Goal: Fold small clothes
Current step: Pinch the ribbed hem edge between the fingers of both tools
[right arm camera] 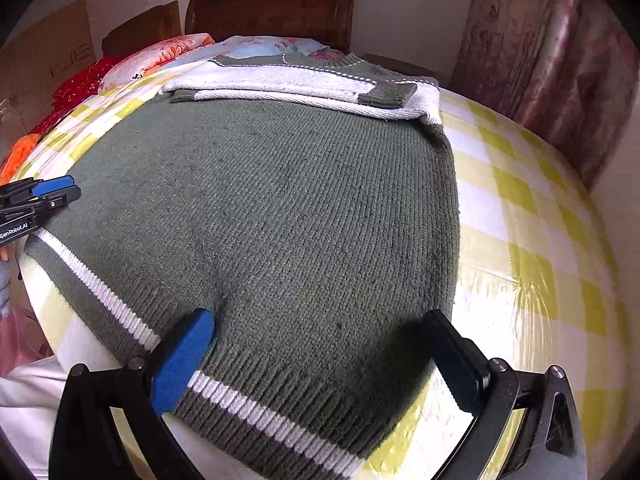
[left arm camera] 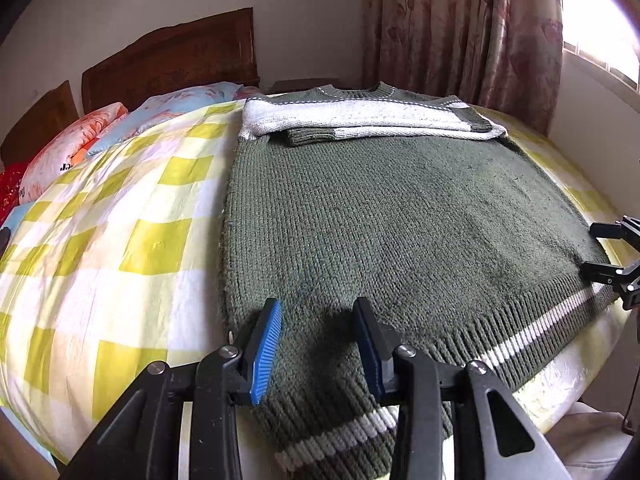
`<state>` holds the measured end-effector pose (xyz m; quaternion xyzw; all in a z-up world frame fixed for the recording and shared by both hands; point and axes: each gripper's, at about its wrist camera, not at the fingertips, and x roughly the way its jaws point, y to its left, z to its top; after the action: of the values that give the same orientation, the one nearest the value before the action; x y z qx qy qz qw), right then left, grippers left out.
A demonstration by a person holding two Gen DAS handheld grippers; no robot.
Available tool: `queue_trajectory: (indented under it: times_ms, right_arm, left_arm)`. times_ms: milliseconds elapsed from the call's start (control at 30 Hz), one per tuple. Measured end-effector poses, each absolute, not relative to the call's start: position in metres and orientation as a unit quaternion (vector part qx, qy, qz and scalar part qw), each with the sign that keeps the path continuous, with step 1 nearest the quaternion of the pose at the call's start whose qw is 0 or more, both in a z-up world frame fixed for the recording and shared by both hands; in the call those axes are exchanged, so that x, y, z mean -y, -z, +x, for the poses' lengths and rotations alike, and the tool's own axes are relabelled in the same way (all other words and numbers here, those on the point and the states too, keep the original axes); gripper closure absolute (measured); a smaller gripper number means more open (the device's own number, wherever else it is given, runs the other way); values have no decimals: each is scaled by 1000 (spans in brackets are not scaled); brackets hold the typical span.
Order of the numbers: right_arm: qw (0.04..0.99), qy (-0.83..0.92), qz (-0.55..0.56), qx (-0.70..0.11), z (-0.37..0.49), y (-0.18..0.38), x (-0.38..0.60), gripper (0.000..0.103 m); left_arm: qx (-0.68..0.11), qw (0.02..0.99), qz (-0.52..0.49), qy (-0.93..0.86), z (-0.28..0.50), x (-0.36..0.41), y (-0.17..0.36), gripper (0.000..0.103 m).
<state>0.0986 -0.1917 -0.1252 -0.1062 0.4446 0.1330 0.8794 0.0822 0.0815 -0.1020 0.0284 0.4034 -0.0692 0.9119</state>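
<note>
A: What is sitting nearest the cameras?

B: The two grippers, both hanging over the hem of the green sweater (left arm camera: 400, 216). The left gripper (left arm camera: 318, 316) is hovering above the ribbed hem near the sweater's left edge, its jaws standing apart with only knit showing below them, nothing pinched. The right gripper (right arm camera: 320, 336) is spreading its jaws wide over the hem near the right edge, the blue pad (right arm camera: 182, 360) lying just above the white stripe (right arm camera: 248, 408); whether that pad is touching the wool, I cannot tell.

A: And the sweater itself?

B: It is lying flat on the yellow-and-white checked bedspread (left arm camera: 120, 240), hem toward the cameras, hanging slightly over the mattress edge. Farther up, both sleeves (right arm camera: 280, 92) are lying folded across the chest, their green cuffs resting on the pale grey band, with the collar (left arm camera: 356, 90) beyond them.

A: Anything past that?

B: Floral pillows (left arm camera: 100, 128) are piling against a dark wooden headboard (left arm camera: 172, 60). In the left view a patterned curtain (left arm camera: 460, 28) is hanging beside a bright window, and in the right view a cardboard box (right arm camera: 48, 60) is leaning at the far left.
</note>
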Motion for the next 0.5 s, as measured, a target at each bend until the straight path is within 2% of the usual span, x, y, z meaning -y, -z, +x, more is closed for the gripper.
queue_trajectory:
  times_ms: [167,367,500]
  right_arm:
    - [880,-107,-69,-458,71,123,224,0]
    - [894,-77,-11,-441,41,111,268,0]
    - [901,-111,-11,-419,60,95,242,0]
  left_arm:
    - [-414,909,31,40,52,-105,98,65]
    - [-403,911,-87,-5,31,-165,81,70]
    - [-382,921,-61,46,55,-127,57,70]
